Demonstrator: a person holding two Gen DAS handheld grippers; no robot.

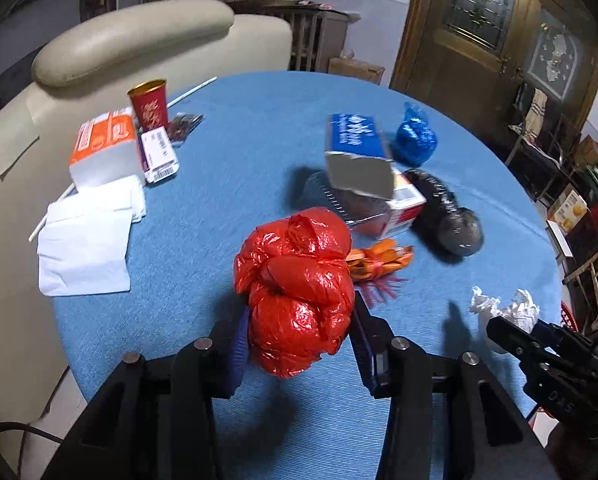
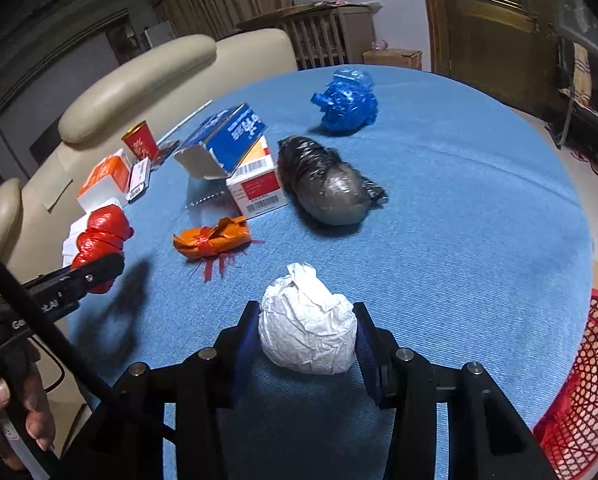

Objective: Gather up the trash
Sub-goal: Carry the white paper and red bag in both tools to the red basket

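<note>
Across the blue worktop [image 1: 227, 152] from left to right, the far left edge carries flat white tissues [image 1: 85, 240], an orange-and-white tissue pack [image 1: 103, 144] whose print is too blurred to read, a white barcoded box [image 1: 161, 154] and a red cup [image 1: 149, 104] with gold characters that cannot be made out. Next, the left gripper [image 1: 297, 332] has its fingers closed on a knotted red plastic bag [image 1: 295, 288], which looks lifted just clear of the cloth. Past it lie an orange wrapper tied with red string [image 1: 379, 262], a torn blue carton [image 1: 357, 136] with white lettering that is not legible, resting on a red-and-white box [image 2: 259, 188] with barcodes, then a black plastic bundle [image 1: 447, 212] and a crumpled blue bag [image 1: 415, 136], all still on the worktop. Furthest right, the right gripper [image 2: 307, 340] has its fingers clamped on a ball of crumpled white paper [image 2: 307, 328], held above the near edge. A red mesh basket [image 2: 579, 380] shows at the right rim, probably the bin. The task appears early: two pieces are in hand, none visibly dropped in, and at least five remain. On the left gripper's body, seen from the right wrist, only fragments like "Ge" and "t.AI" can be read.
</note>
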